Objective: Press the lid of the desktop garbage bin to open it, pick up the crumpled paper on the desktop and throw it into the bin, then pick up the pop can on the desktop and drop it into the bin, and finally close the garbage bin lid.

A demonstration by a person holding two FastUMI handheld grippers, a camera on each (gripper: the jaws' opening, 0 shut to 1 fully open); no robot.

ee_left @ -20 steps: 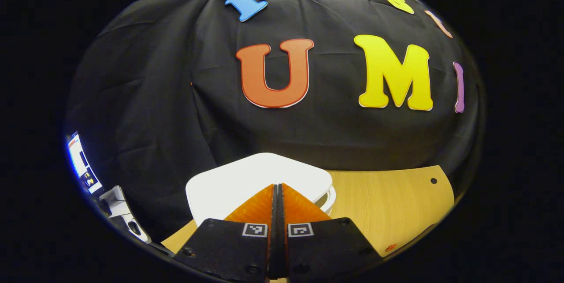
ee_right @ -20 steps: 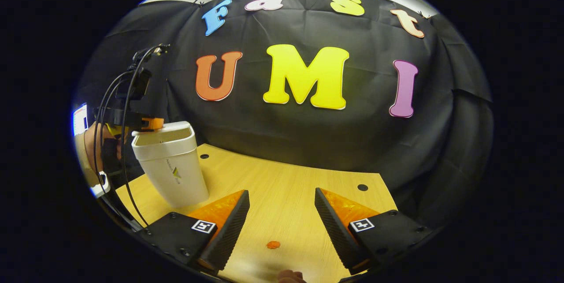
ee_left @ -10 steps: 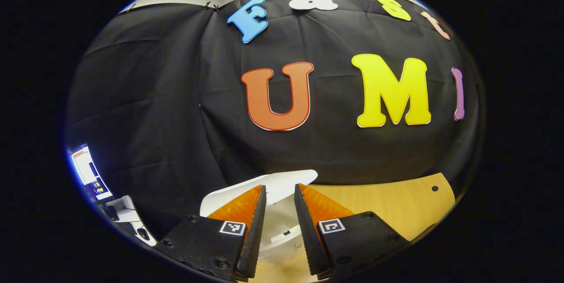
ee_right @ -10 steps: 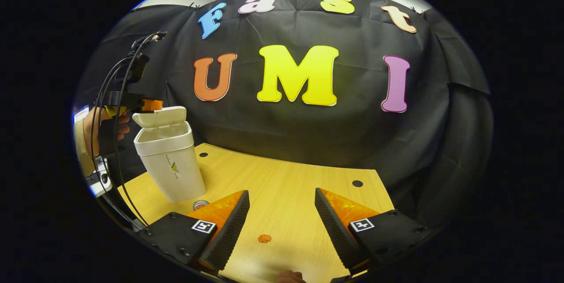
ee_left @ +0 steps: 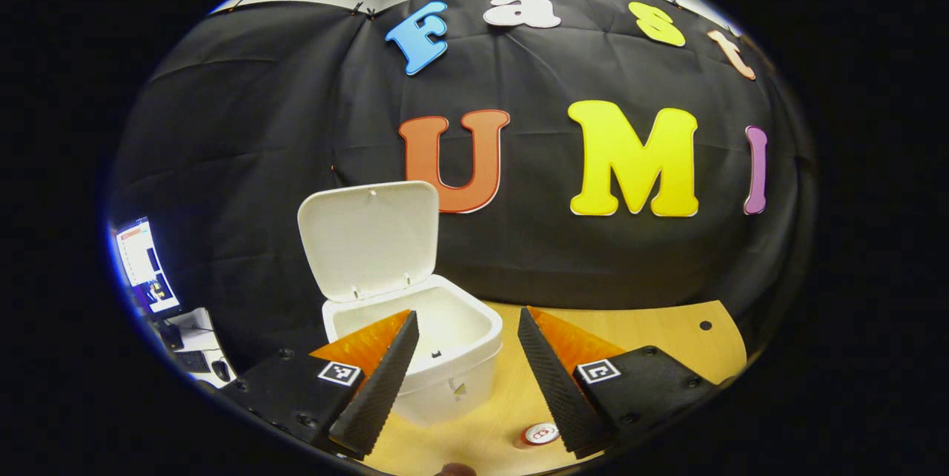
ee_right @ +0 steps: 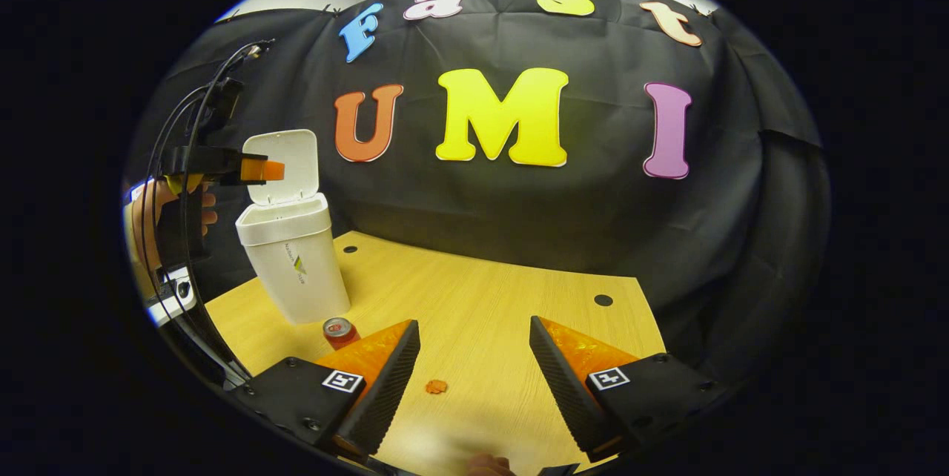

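The white bin [ee_left: 445,368] stands on the wooden table [ee_left: 652,335] with its lid [ee_left: 368,237] swung upright. My left gripper [ee_left: 463,379] is open, held above and in front of the bin's rim, nothing between its fingers. A red pop can [ee_left: 540,433] stands just right of the bin. In the right gripper view the bin [ee_right: 300,276], its raised lid [ee_right: 285,157] and the can [ee_right: 339,331] are at the left, with the left gripper [ee_right: 259,170] beside the lid in a hand [ee_right: 159,202]. My right gripper [ee_right: 474,379] is open over the table, holding nothing.
A small orange scrap [ee_right: 436,386] lies on the table between the right gripper's fingers. Round holes [ee_right: 603,300] dot the tabletop. Black cables [ee_right: 185,135] run from the left gripper. A lit screen [ee_left: 144,268] sits off the table's left side.
The bin lid went from shut to fully upright. My left gripper opened from shut and drew back from the lid. The can came into view.
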